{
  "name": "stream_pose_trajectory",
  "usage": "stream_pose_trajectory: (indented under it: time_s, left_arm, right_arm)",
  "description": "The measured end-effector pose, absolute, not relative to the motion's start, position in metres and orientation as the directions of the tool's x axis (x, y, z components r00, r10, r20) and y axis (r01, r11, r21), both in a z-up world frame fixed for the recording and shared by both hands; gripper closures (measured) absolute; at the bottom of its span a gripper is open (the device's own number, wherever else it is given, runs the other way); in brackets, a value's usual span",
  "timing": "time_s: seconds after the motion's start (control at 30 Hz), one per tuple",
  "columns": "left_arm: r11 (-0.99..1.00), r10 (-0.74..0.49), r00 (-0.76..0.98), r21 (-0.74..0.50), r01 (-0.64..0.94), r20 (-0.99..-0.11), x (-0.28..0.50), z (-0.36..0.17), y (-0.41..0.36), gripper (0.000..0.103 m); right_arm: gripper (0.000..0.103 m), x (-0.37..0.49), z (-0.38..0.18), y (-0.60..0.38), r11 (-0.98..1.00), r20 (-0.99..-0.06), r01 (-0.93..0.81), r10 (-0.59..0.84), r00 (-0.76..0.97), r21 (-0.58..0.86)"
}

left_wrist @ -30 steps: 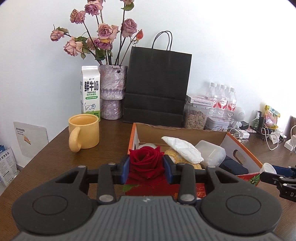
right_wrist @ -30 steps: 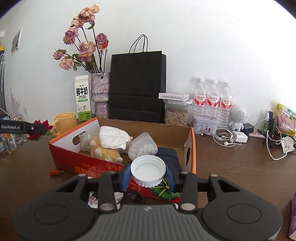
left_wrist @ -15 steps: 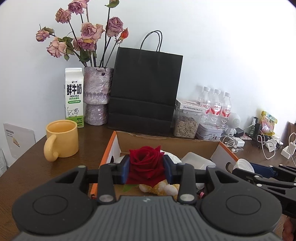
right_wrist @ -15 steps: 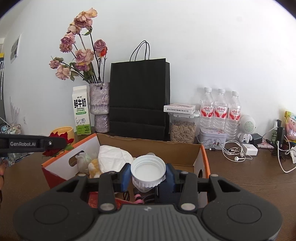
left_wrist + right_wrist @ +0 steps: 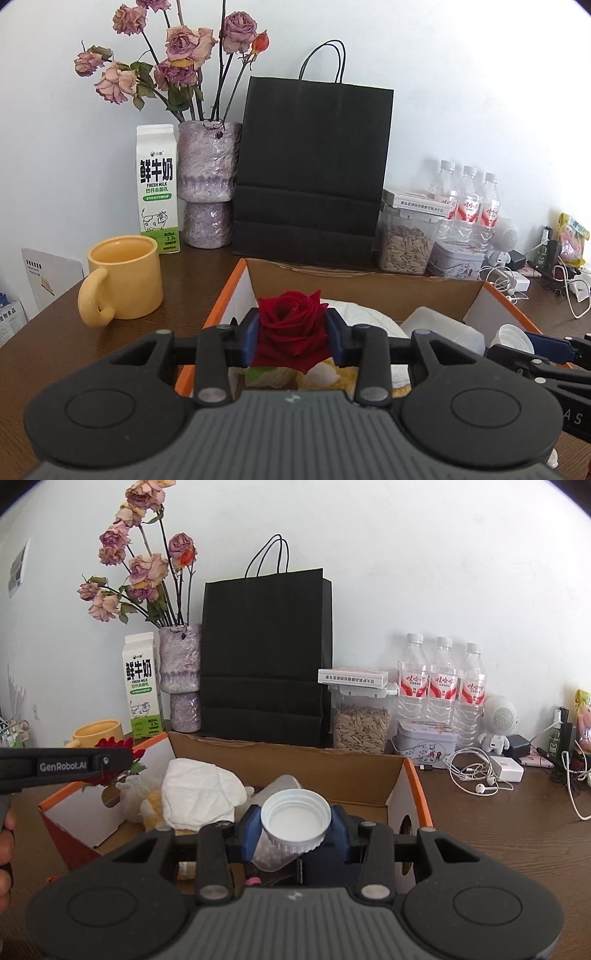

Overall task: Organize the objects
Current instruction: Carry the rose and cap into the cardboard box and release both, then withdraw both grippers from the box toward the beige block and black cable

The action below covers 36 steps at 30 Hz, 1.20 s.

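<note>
My left gripper (image 5: 292, 339) is shut on a red rose (image 5: 291, 338), held over the near left part of an open orange cardboard box (image 5: 364, 291). My right gripper (image 5: 294, 825) is shut on a white screw cap (image 5: 295, 818), hollow side facing the camera, above the same box (image 5: 288, 760). Inside the box lie a crumpled white tissue (image 5: 199, 794), a yellow plush toy (image 5: 151, 808), a clear plastic container (image 5: 280, 784) and something dark blue. In the right wrist view the left gripper's side (image 5: 66, 766) and the rose (image 5: 114, 746) show at the left.
Along the wall stand a vase of dried pink roses (image 5: 207, 184), a milk carton (image 5: 157, 188), a black paper bag (image 5: 314, 166), a seed jar (image 5: 406, 243), three water bottles (image 5: 441, 683) and a tin. A yellow mug (image 5: 123, 282) sits left of the box. Earphones and chargers (image 5: 480, 771) lie at the right.
Both grippers have moved forward toward the wall, from in front of the box to over its inside, each keeping its hold. The box and the wall items look nearer.
</note>
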State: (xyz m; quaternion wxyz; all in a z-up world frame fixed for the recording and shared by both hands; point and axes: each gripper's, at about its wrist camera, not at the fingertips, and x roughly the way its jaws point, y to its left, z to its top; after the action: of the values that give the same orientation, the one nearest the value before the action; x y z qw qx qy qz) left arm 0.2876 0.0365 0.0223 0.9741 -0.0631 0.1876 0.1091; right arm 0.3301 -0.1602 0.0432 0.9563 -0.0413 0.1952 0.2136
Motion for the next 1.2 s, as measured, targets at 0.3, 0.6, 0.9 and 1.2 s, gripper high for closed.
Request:
stream_pose_trajectory:
  time_s: [0.3,0.6,0.9,1.2]
  left_arm:
    - [0.966,0.205,0.911,-0.074,-0.246,-0.358,0.285,0.018,0.036,0.051]
    - [0.961,0.228,0.925,-0.083,-0.264,-0.305,0.273,0.021,0.035,0.0]
    - [0.958,0.228,0.927,-0.099,-0.268,-0.297,0.268,0.02,0.037,0.0]
    - [0.969,0.195,0.945,-0.1,-0.227,-0.262,0.253,0.021,0.033,0.0]
  right_arm:
    - [0.063,0.33,0.036,-0.161,0.908,-0.411,-0.419,0.385,0.826,0.008]
    - [0.0,0.322,0.039,-0.165,0.921,-0.371,-0.389,0.364,0.854,0.007]
    - [0.0,0.318,0.04,-0.167,0.925,-0.371,-0.379,0.356,0.858,0.01]
    - [0.0,0.306,0.043,-0.174,0.926,-0.344,-0.376,0.352,0.871,-0.005]
